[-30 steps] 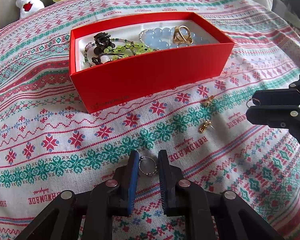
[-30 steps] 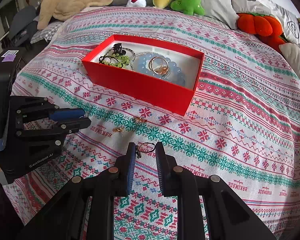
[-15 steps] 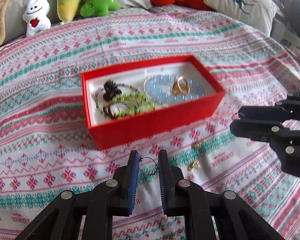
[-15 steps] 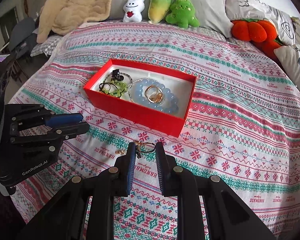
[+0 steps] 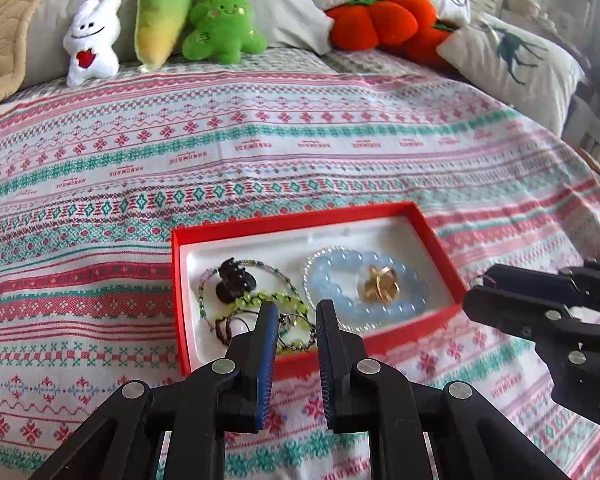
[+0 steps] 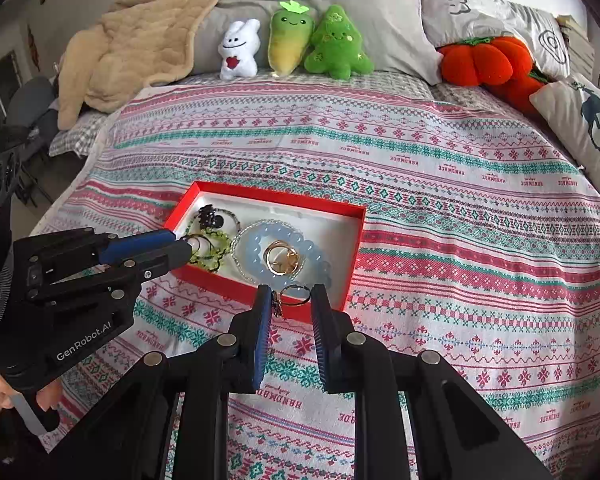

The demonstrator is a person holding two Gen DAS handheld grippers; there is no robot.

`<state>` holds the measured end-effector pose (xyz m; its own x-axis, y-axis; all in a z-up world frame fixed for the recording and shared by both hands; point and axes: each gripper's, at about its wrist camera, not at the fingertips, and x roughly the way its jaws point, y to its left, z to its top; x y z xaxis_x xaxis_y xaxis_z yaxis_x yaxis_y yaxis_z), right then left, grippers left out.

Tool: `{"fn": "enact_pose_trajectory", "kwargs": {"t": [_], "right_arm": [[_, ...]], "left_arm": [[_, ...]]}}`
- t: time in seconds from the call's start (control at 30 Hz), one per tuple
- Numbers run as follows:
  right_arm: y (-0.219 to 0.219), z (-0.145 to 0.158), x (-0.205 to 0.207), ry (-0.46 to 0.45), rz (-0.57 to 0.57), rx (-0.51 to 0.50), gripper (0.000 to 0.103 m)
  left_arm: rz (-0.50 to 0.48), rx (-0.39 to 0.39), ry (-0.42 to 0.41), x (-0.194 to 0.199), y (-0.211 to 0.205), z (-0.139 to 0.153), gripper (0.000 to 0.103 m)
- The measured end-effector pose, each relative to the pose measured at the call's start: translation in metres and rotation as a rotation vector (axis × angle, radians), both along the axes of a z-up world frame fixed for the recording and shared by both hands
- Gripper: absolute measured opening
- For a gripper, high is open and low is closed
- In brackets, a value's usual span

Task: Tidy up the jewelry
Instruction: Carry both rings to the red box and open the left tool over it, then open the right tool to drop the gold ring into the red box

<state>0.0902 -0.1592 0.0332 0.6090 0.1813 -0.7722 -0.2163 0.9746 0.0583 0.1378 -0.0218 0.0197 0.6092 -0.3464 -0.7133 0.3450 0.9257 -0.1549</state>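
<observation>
Red box (image 6: 342,236) sat near on the bed (image 6: 460,208); left hand-held gripper (image 5: 298,320) pinched a beaded ring (image 5: 300,330) over it, right hand-held gripper (image 6: 287,300) clasped a thin ring (image 6: 295,295) above its near wall.

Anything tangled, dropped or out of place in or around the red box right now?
Nothing stands out. The red box sits flat on the bedspread, and the blue bead bracelet, gold rings and green beads lie inside it. Each hand-held gripper, left and right, holds a small ring piece near the box's front wall.
</observation>
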Motion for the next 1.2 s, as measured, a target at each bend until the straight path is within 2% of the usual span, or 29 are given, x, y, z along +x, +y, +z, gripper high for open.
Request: {"fn": "enact_pose_trajectory", "kwargs": {"t": [0.2, 0.3, 0.47, 0.6, 0.7, 0.9, 1.0, 1.2], "right_arm": [[-0.011, -0.004, 0.016, 0.015, -0.065, 0.056, 0.021], [-0.014, -0.005, 0.022, 0.015, -0.078, 0.078, 0.021], [-0.014, -0.008, 0.031, 0.016, -0.087, 0.089, 0.021], [-0.017, -0.012, 0.037, 0.026, -0.104, 0.089, 0.021], [-0.018, -0.015, 0.043, 0.03, -0.114, 0.088, 0.021], [-0.018, -0.019, 0.055, 0.032, -0.138, 0.086, 0.021], [-0.018, -0.021, 0.061, 0.033, -0.149, 0.083, 0.021], [-0.017, -0.024, 0.066, 0.042, -0.163, 0.089, 0.022]], "left_arm": [[0.041, -0.031, 0.024, 0.018, -0.003, -0.011, 0.014], [0.052, -0.019, 0.011, 0.021, -0.006, -0.013, 0.015], [0.064, -0.006, 0.023, 0.022, -0.005, -0.015, 0.031], [0.061, 0.012, 0.02, 0.018, -0.004, -0.011, 0.033], [0.065, 0.026, 0.015, 0.011, -0.001, -0.007, 0.039], [0.058, 0.058, 0.016, 0.002, 0.002, -0.004, 0.041], [0.049, 0.075, 0.015, -0.001, 0.002, -0.003, 0.046], [0.052, 0.092, 0.029, -0.004, 0.003, -0.004, 0.048]]}}
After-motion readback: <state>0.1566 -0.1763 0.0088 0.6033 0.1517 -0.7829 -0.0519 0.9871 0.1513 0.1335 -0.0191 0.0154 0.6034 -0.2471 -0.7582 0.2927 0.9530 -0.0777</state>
